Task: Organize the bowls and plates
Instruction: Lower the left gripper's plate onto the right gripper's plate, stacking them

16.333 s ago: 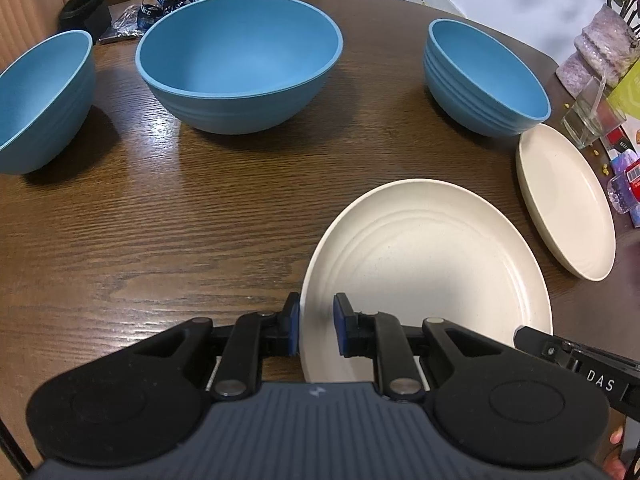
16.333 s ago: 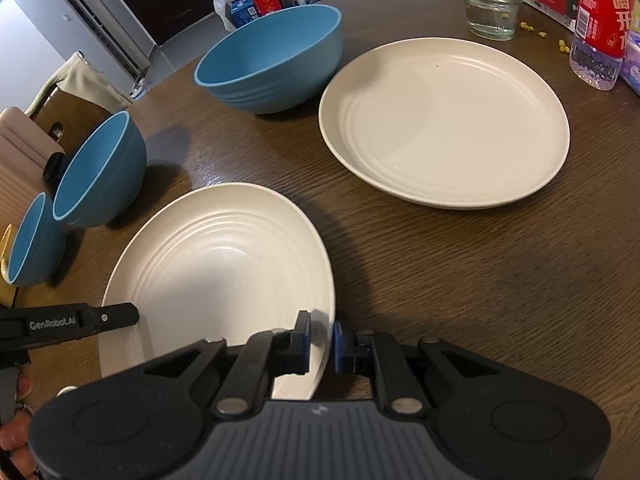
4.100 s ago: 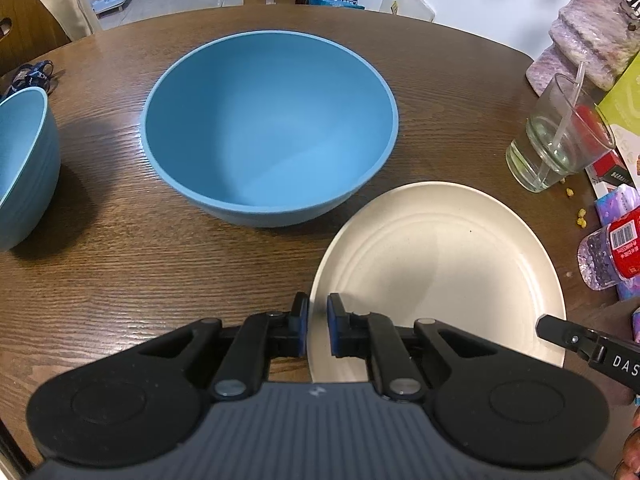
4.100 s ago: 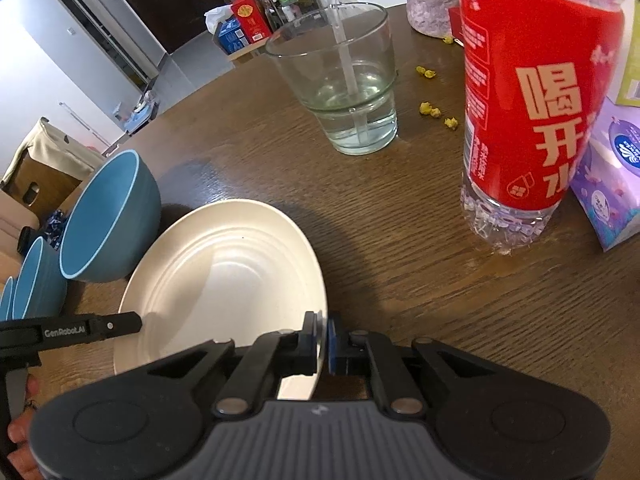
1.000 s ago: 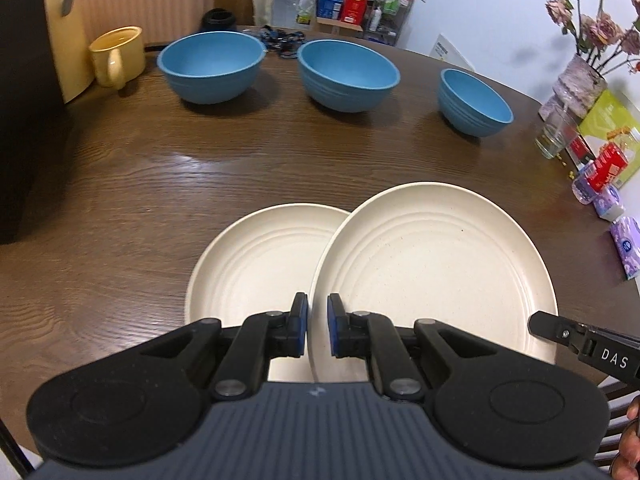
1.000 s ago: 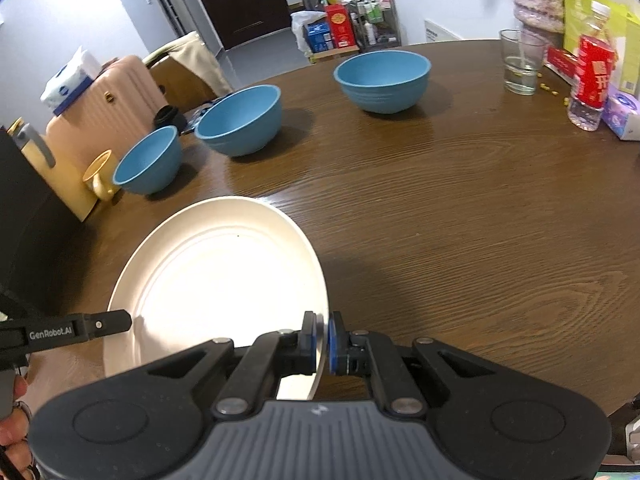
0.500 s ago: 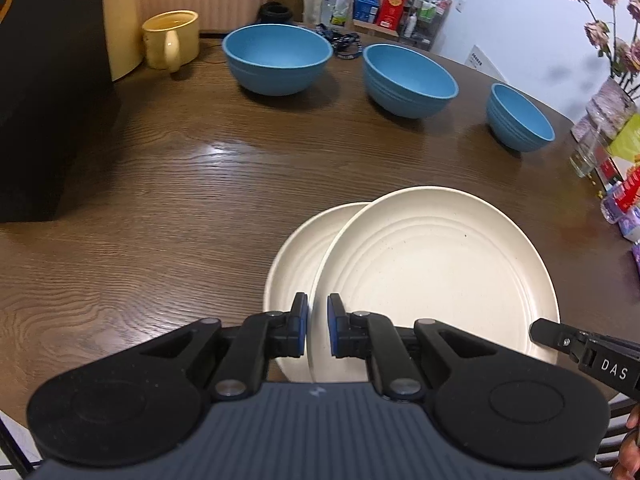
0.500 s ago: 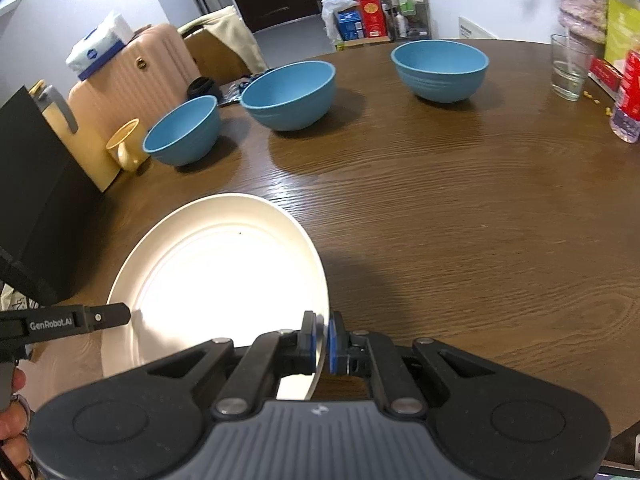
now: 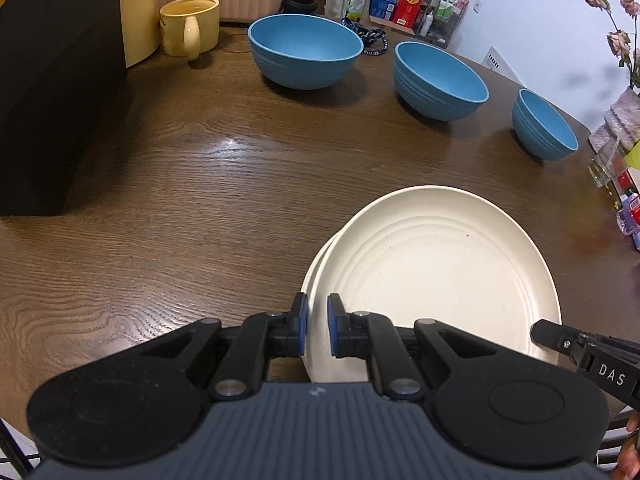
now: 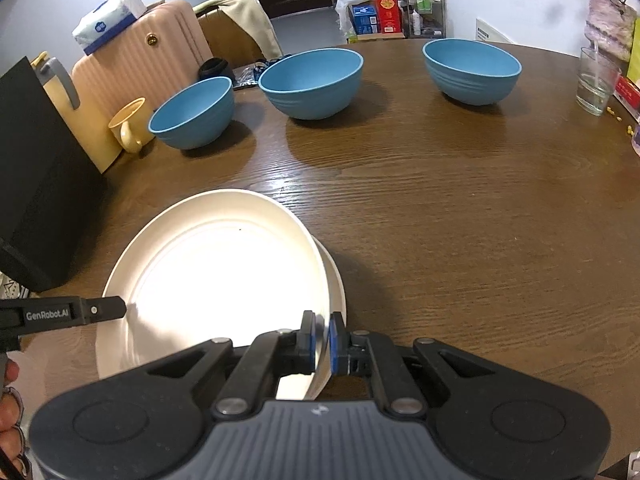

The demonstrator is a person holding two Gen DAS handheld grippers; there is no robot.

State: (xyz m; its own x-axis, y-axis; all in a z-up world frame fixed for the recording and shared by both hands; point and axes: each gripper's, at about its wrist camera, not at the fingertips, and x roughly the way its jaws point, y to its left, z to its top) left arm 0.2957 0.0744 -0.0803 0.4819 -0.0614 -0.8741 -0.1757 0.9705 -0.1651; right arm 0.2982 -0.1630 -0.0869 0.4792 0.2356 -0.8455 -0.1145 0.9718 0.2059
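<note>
Each camera sits just behind its own gripper and looks forward and down across the wooden table (image 9: 168, 216). The left wrist view looks from the cream plate's (image 9: 436, 268) left rim, the right wrist view from its right rim. Both views share the plate, three blue bowls (image 10: 314, 80) and the yellow mug (image 9: 191, 26).

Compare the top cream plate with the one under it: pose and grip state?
The top plate is clamped at its rim by both the left gripper and the right gripper; the lower plate is touched by neither. The top plate shows its whole ribbed face; the lower plate shows only a crescent of rim, offset sideways. Both are cream, round and look the same size.
</note>
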